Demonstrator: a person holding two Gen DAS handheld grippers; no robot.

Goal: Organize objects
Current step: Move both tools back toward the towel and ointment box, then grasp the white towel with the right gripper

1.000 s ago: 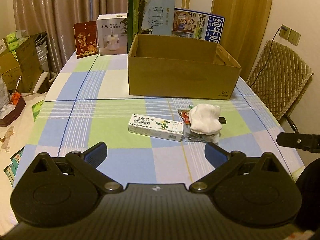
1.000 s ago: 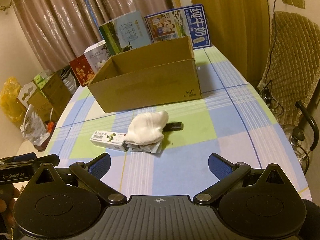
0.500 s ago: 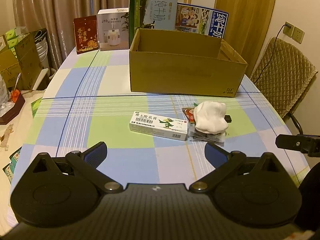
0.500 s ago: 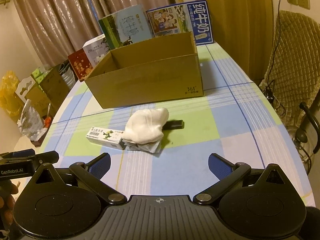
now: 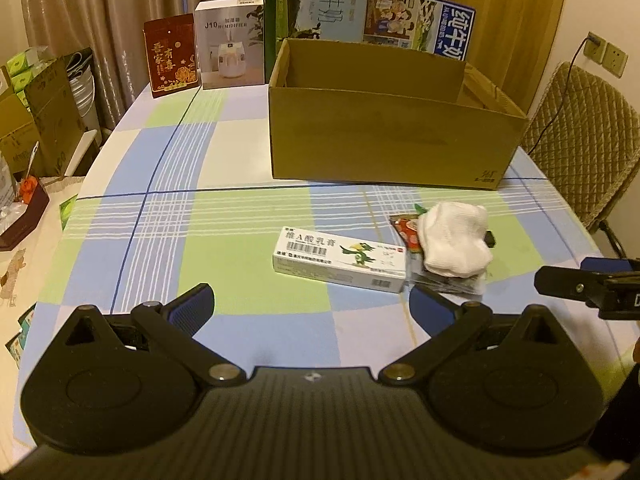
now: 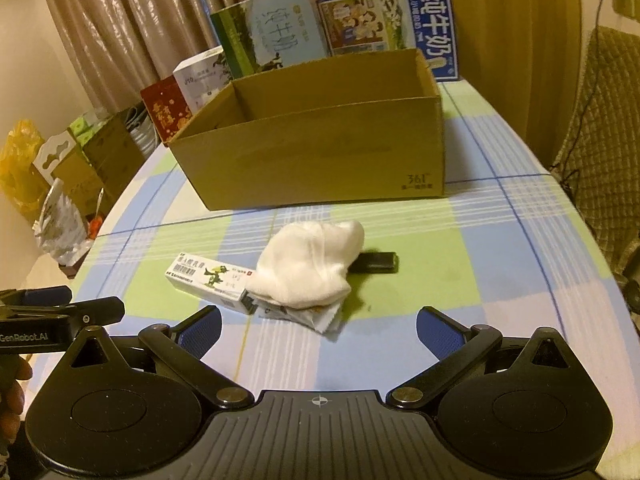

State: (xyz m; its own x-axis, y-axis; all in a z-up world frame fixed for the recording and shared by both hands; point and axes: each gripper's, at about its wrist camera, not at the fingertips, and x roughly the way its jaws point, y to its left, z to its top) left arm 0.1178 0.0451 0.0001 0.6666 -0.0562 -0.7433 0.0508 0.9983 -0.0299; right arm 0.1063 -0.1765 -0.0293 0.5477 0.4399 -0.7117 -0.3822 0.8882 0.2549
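Small black object [image 6: 374, 262] half hidden under the white sock [image 6: 310, 268], flat packets [image 5: 448, 280] mostly covered beneath it, box floor [image 6: 240, 118] unseen behind its front wall, print on the ointment carton [image 5: 340, 258] too small to read

Quilted chair [image 5: 576, 140] right of table — curtains [image 5: 100, 8] behind; wall socket [image 5: 604, 54]; yellow bag [image 6: 18, 168] on floor.

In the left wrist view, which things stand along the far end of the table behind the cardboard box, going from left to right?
Red packet → white humidifier box → green and pale blue milk carton → blue milk carton. The last two are partly hidden by the cardboard box.
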